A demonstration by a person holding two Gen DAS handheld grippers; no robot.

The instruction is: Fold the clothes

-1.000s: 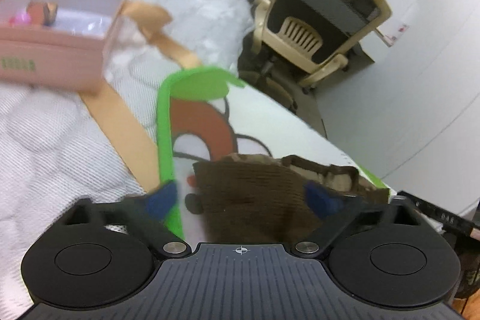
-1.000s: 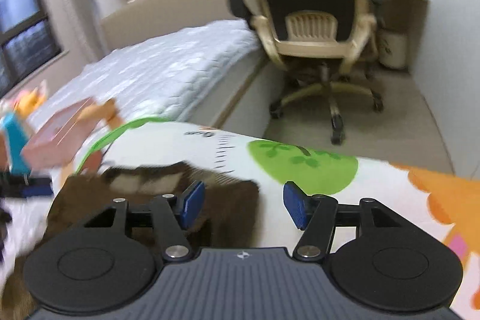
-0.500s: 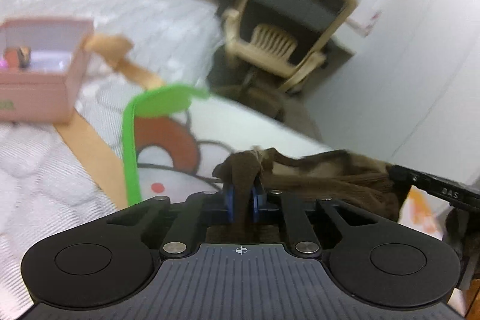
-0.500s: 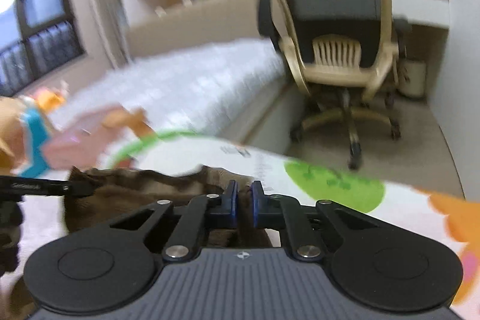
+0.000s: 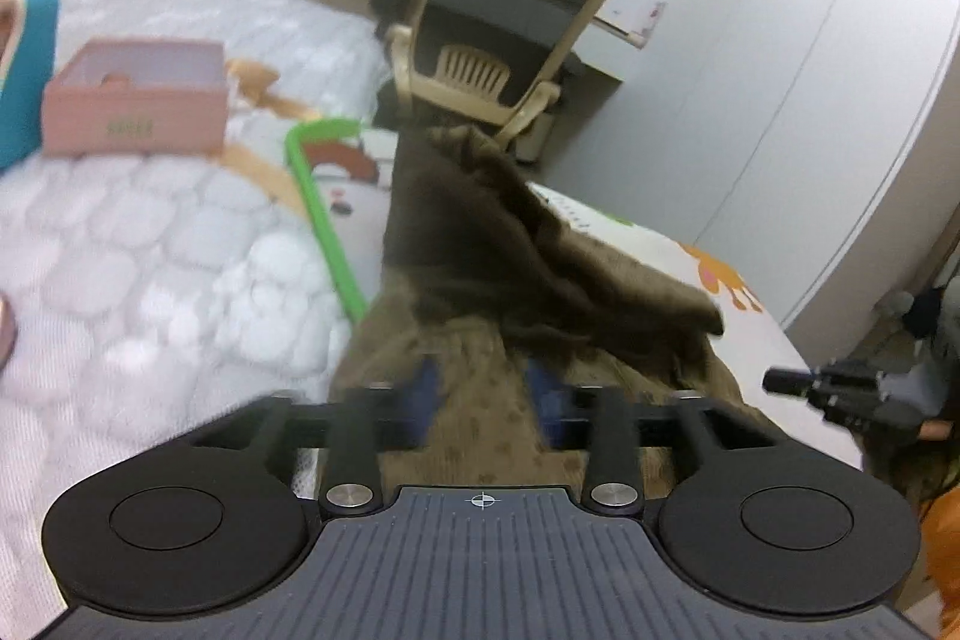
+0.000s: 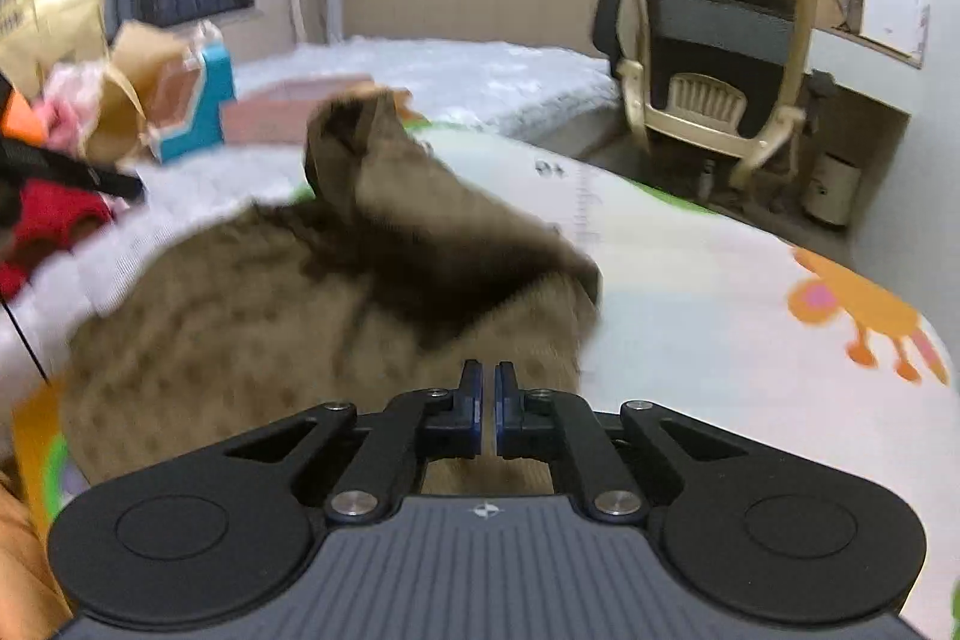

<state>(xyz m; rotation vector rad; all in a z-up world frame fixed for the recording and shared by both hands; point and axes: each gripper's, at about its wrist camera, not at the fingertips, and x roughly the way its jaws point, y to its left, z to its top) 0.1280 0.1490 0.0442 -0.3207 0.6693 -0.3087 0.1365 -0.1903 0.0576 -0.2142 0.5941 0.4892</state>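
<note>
A brown spotted garment (image 5: 540,268) lies bunched on a white cartoon play mat (image 5: 648,244) spread over the bed. Its darker upper fold stands up and tips away from me, blurred. My left gripper (image 5: 486,394) has its blue pads a little apart, with a strip of the cloth running between them. My right gripper (image 6: 487,400) is shut at the garment's (image 6: 300,316) near edge, and cloth shows under and beyond its fingers. The mat (image 6: 720,292) stretches to the right of it.
A pink open box (image 5: 135,112) and a blue box (image 5: 24,64) sit on the white quilt at the left. A beige office chair (image 5: 498,40) stands past the bed. Something red (image 6: 42,220) lies at the left of the right wrist view.
Both grippers shut on the garment, lifted it and carried its fold up and forward. The left pads have since spread apart. The right stays shut.
</note>
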